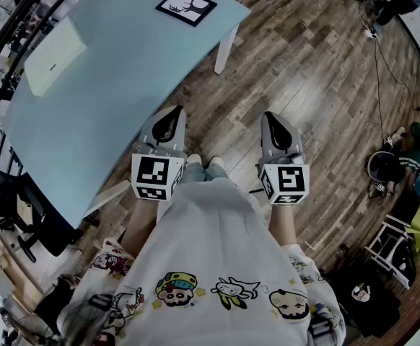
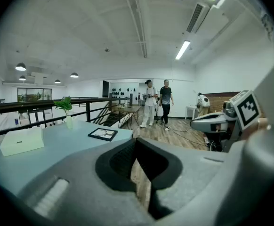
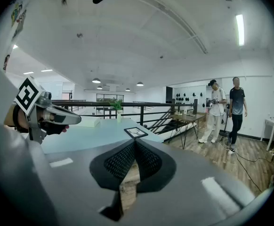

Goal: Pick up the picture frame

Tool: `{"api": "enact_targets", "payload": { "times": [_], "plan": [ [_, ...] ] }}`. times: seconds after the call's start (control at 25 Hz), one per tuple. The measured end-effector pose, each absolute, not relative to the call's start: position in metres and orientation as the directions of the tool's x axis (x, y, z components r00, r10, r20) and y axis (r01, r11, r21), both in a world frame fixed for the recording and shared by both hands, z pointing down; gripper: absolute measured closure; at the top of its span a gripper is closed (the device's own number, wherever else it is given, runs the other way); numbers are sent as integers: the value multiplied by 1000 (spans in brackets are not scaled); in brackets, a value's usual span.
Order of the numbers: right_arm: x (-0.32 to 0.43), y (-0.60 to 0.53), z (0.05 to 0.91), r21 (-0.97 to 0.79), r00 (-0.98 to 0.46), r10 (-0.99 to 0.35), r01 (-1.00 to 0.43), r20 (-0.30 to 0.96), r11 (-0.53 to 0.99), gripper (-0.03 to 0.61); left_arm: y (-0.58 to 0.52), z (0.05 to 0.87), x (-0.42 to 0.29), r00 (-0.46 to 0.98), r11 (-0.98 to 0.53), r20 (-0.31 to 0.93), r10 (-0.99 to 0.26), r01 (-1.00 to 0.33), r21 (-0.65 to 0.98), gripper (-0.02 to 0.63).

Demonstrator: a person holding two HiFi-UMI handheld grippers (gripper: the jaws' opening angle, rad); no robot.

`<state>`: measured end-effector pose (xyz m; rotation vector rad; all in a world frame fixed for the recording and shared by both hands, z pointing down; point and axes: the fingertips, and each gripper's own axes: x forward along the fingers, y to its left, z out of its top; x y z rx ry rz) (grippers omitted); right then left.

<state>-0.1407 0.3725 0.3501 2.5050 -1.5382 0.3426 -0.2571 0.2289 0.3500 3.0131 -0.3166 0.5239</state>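
Note:
The black picture frame [image 1: 187,6] with a white deer print lies flat near the far right corner of the light blue table [image 1: 123,107]. The frame is also visible in the left gripper view [image 2: 102,134] and the right gripper view [image 3: 136,132], well ahead of both grippers. My left gripper [image 1: 169,115] hovers over the table's near right edge, and my right gripper [image 1: 272,117] is over the wooden floor beside it. Both are level with each other, and each has its jaws together with nothing between them [image 2: 136,141] [image 3: 135,142].
A white box [image 1: 53,56] lies on the table's left side, and a small potted plant [image 2: 65,108] stands at its far edge by a black railing [image 2: 38,108]. Two people [image 2: 157,102] stand farther back on the wooden floor. Someone in green [image 1: 418,157] is low at the right, near a cable [image 1: 380,78].

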Motion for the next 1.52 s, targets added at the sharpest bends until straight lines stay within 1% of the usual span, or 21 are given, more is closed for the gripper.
{"api": "enact_targets", "payload": {
  "times": [0.2,0.44,0.68,1.2,1.52],
  "plan": [
    [-135,383,351,10,457,-847,-881,271,-473,569,233,350,-260,917,-973,342,-206,-229,27,614],
    [-131,391,346,0,433,-869,-895,240,-446,568,242,350,-257,915,-966,329,-233,-255,27,614],
    [-131,404,338,12,402,-890,-912,214,-409,535,262,347,-252,917,-963,318,-240,-267,43,614],
    [-114,395,352,-27,371,-899,-921,234,-388,500,258,359,-233,911,-962,342,-231,-266,57,571],
    [-73,352,363,-36,358,-895,-924,267,-380,466,215,370,-187,910,-964,357,-209,-252,78,558]
  ]
}}
